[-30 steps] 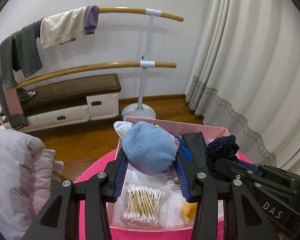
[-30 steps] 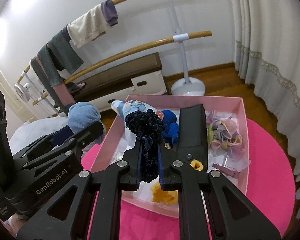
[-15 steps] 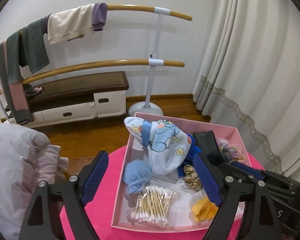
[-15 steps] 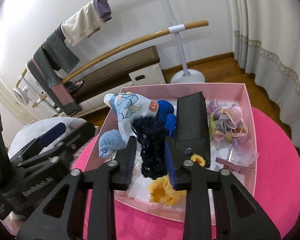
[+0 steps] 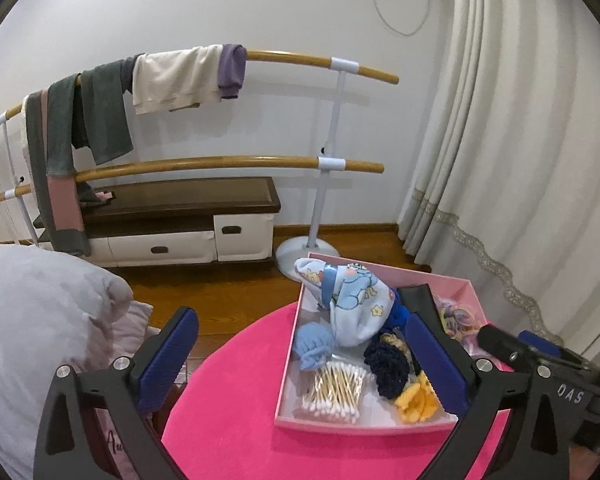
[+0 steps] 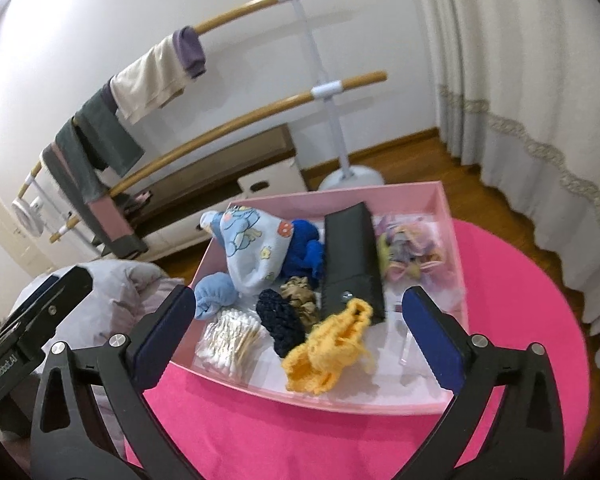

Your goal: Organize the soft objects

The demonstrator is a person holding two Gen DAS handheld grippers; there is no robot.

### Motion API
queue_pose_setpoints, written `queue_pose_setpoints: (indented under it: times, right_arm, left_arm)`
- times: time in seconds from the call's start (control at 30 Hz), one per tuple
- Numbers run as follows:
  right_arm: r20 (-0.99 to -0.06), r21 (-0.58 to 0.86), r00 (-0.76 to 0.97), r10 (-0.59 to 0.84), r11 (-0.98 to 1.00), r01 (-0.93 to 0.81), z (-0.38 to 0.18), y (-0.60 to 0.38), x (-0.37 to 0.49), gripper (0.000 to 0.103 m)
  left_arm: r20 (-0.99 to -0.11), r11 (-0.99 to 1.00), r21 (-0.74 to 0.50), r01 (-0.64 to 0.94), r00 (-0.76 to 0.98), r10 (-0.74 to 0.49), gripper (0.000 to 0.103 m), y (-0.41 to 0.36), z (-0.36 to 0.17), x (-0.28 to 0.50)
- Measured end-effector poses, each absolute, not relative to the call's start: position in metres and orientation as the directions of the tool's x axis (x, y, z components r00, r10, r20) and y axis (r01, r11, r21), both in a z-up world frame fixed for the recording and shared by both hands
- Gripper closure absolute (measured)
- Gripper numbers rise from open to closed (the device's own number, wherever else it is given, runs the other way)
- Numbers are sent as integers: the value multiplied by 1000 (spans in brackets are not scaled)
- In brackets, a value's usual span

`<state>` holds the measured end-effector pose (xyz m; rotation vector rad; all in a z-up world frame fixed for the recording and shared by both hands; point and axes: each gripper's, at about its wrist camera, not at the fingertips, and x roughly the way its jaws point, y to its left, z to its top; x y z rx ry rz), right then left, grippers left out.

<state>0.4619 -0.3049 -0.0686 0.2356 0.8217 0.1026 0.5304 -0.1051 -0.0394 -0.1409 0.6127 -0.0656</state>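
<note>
A pink box (image 5: 364,426) stands on a round pink table (image 5: 228,420). In it lie a light blue fleece piece (image 5: 314,346), a navy crocheted scrunchie (image 5: 386,370), a yellow knit piece (image 5: 414,400) and a printed baby hat (image 5: 356,300). My left gripper (image 5: 300,328) hovers before the box's left side, jaws opening wide, touching nothing. In the right wrist view the box (image 6: 300,394) holds the fleece (image 6: 214,294), the scrunchie (image 6: 282,320) and the yellow knit (image 6: 328,354). My right gripper (image 6: 300,300) is also opening, and nothing is held.
Also in the box are a bag of cotton swabs (image 6: 230,340), a black case (image 6: 352,256), a blue knit (image 6: 302,250) and bagged hair bows (image 6: 412,252). Grey bedding (image 5: 40,320) lies left of the table. A barre with clothes (image 5: 172,76) and a curtain (image 5: 520,160) stand behind.
Both grippers opened and drew back from the box. The left let the light blue fleece drop into the box's left side; the right let the navy scrunchie drop beside the cotton swabs.
</note>
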Motion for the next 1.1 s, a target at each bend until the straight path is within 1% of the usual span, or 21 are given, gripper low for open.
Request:
queue_pose_setpoints:
  times: [0.17,0.53,0.73,0.97,1.1]
  right_arm:
    - [-666,210,734,129,977,19,-47,-309,423,0]
    - [-548,101,836,-12,992,80,6,-317,313,0]
    - [-493,62,867,-75,991,120,22,-317,256,0]
    - [-478,21,871,-116,989,144,27,-316,221,0]
    - [-483,29,869,-107,990,138,25,-315,211,0]
  left_arm:
    - [-537,987,-156,26,837,-107,0,-100,-33,480]
    - [-467,995,-89,45,880,-81,0,-113,-14,368]
    - [-430,998,-47,33,901,-50,0,-118,-11,316]
    - [-390,999,21,31,921,-20,0,-132,-12,258]
    - [-395,999,3,41,918,-36,0,-135,-17,238]
